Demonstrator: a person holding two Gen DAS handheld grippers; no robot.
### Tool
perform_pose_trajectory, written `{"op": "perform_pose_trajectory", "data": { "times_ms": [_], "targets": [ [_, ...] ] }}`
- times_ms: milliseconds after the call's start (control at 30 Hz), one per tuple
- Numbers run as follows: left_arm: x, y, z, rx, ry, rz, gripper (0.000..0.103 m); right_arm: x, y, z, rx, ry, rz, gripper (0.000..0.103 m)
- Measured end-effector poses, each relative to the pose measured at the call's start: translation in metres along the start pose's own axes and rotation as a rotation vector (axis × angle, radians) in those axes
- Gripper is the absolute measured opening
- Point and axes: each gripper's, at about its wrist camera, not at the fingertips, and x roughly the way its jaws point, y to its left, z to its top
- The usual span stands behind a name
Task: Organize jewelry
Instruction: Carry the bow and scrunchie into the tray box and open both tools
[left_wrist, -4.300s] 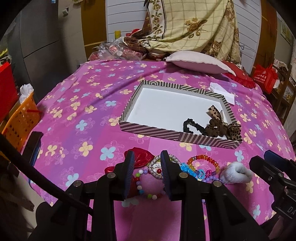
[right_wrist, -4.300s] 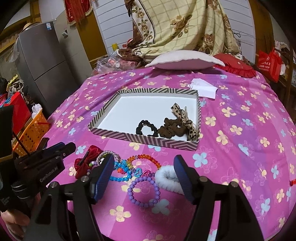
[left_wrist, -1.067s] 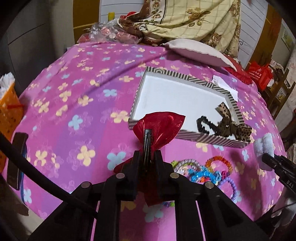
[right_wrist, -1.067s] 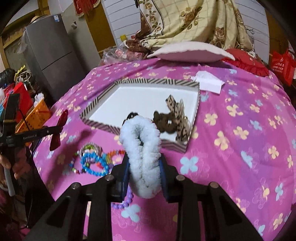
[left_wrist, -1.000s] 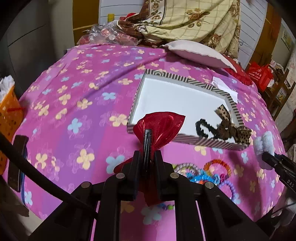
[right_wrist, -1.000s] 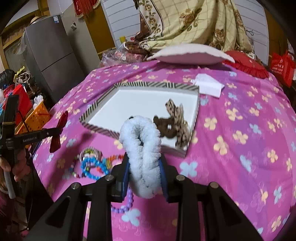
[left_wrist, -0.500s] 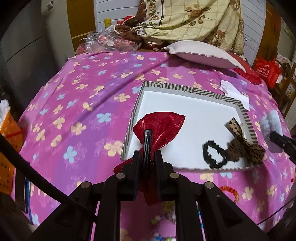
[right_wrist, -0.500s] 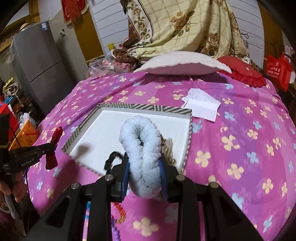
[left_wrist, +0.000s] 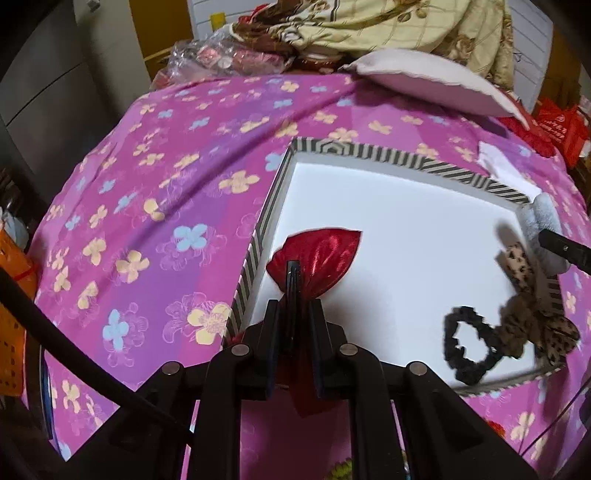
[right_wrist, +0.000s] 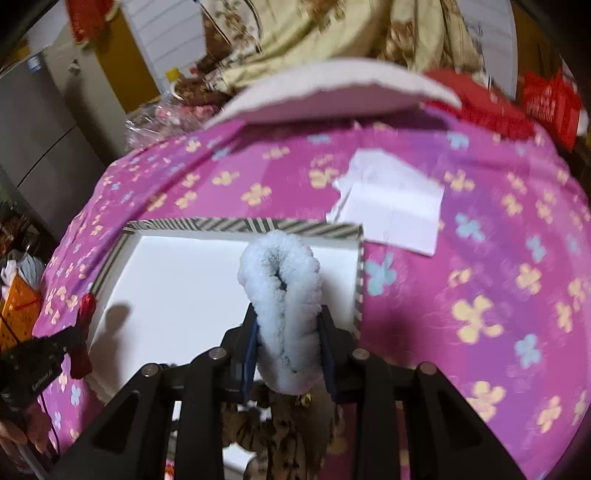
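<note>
My left gripper (left_wrist: 293, 280) is shut on a shiny red bow (left_wrist: 317, 254) and holds it over the near left corner of the striped tray (left_wrist: 369, 155). My right gripper (right_wrist: 288, 332) is shut on a fluffy white scrunchie (right_wrist: 284, 291) above the tray's right side (right_wrist: 359, 280). The scrunchie also shows at the right edge of the left wrist view (left_wrist: 543, 229). A black scrunchie (left_wrist: 465, 350) and a leopard-print bow (left_wrist: 532, 314) lie in the tray's near right corner.
The tray sits on a pink flowered cloth (left_wrist: 155, 229). A white folded paper (right_wrist: 391, 203) lies beyond the tray. A pale pillow (left_wrist: 424, 77) and bedding lie at the far edge. An orange basket (right_wrist: 16, 314) stands left. Beaded bracelets barely show at the bottom (left_wrist: 341, 470).
Both grippers have moved forward from the bracelet pile to over the tray, the left with the red bow, the right with the white scrunchie. Both stay shut.
</note>
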Motion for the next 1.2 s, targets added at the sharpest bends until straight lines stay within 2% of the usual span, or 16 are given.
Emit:
{"op": "perform_pose_trajectory", "data": {
  "times_ms": [100,267,300,400,500,600,767,1000,1200],
  "targets": [
    [0.010,0.002,0.001,-0.008,0.017,0.019,0.010,0.017,-0.001,-0.001,0.004,0.018,-0.035,0.030],
    [0.021,0.000,0.002,-0.008,0.030,0.037,0.010,0.026,-0.004,-0.003,0.006,0.011,-0.045,0.032],
    [0.022,-0.001,0.002,-0.004,0.030,0.046,0.010,0.025,-0.003,-0.002,0.003,0.009,-0.045,0.038],
    [0.025,-0.004,0.001,-0.002,0.034,0.054,0.010,0.019,-0.001,-0.003,-0.005,0.003,-0.027,0.048],
    [0.025,-0.003,0.000,-0.015,0.029,0.048,0.013,0.004,0.005,-0.006,-0.030,-0.030,-0.031,0.065],
    [0.021,-0.002,-0.001,-0.029,0.027,0.027,0.020,-0.013,0.009,-0.012,-0.045,-0.052,-0.029,0.067],
    [-0.005,0.001,-0.004,-0.035,-0.025,0.023,0.027,-0.049,0.012,-0.030,-0.046,-0.095,-0.012,0.068],
    [-0.059,0.005,-0.024,-0.028,-0.134,0.041,0.027,-0.101,0.025,-0.068,-0.046,-0.148,0.011,0.075],
    [-0.095,0.006,-0.053,-0.014,-0.199,0.060,0.027,-0.126,0.041,-0.103,-0.061,-0.162,0.015,0.075]
  ]
}}
